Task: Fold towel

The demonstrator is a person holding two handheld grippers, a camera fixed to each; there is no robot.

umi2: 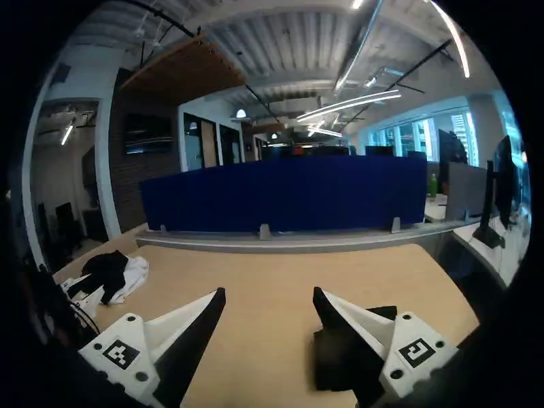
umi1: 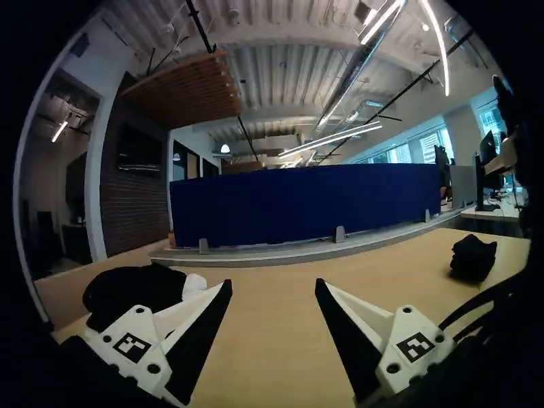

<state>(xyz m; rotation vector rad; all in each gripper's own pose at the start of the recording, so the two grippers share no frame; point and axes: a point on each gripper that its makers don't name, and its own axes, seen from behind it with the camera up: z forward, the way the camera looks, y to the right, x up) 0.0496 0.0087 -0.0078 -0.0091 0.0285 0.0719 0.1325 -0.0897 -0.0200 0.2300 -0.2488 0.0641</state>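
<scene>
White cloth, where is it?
In the left gripper view, the white cloth lies on the table's left side, tucked against the right edge of a black cloth.

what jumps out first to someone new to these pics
A long blue divider panel across the back of the wooden desk draws the eye first. In the left gripper view a black-and-white cloth heap lies at left and a black towel at right. The left tongs and right tongs are open above the desk.
</scene>
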